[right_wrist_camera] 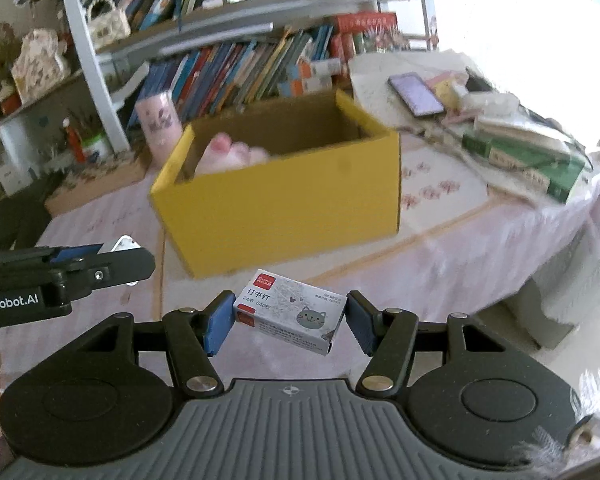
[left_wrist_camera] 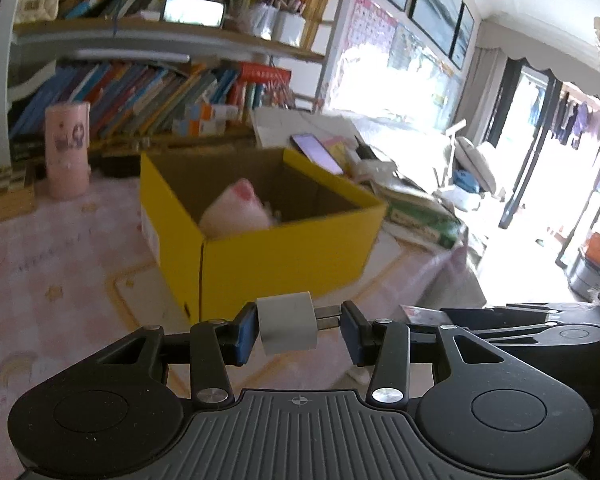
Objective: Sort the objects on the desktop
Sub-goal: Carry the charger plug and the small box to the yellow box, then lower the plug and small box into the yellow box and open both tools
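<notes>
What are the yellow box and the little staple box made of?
Yellow box: likely corrugated cardboard, matte yellow outside, with a raw brown inside and folded edges. Staple box: thin printed paperboard, slightly glossy, with crisp folded corners and a printed cat drawing.

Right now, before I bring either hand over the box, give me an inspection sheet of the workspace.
Surface: pink patterned tablecloth, bare in front of the box.
Job's things: open yellow box holds a pink soft item; grey plug adapter and staple box are held short of it.
Clutter: pink cylinder, phone, green book and papers to the right.
Grippers: left gripper shut on the adapter; right gripper shut on the staple box.
Cables: nothing seen.
Surroundings: bookshelves behind, bright window at right.
</notes>
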The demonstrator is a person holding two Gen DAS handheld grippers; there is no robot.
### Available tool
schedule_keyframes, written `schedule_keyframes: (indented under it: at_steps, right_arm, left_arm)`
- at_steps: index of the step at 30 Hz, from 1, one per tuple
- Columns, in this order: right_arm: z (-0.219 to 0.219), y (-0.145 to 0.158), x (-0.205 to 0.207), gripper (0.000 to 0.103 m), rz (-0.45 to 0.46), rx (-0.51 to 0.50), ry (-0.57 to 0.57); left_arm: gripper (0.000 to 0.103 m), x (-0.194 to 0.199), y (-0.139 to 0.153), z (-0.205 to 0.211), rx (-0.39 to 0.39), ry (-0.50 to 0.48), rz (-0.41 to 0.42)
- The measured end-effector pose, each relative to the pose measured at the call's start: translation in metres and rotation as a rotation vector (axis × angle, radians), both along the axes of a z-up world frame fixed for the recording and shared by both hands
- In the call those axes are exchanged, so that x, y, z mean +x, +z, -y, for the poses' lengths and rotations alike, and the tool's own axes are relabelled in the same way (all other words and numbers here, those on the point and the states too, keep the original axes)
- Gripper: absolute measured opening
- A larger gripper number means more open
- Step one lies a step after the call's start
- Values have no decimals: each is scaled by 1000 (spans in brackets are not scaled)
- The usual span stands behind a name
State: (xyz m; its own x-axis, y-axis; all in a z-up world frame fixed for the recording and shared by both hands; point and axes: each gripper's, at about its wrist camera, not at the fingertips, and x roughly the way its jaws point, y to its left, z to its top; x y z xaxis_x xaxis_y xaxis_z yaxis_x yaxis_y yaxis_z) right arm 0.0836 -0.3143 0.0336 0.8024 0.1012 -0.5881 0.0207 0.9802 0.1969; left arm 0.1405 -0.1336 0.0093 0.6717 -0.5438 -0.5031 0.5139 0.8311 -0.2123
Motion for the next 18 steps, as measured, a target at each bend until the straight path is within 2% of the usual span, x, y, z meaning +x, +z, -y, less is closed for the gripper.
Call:
schedule_keyframes:
  at_steps: [11, 18]
  right_arm:
    - [43, 36, 64, 58, 130, -26, 105]
    - [53, 44, 113, 58, 183, -115, 204]
  left_arm:
    - [44, 43, 32, 35, -19, 88, 107]
    - [44, 78, 40, 58, 18, 110, 144]
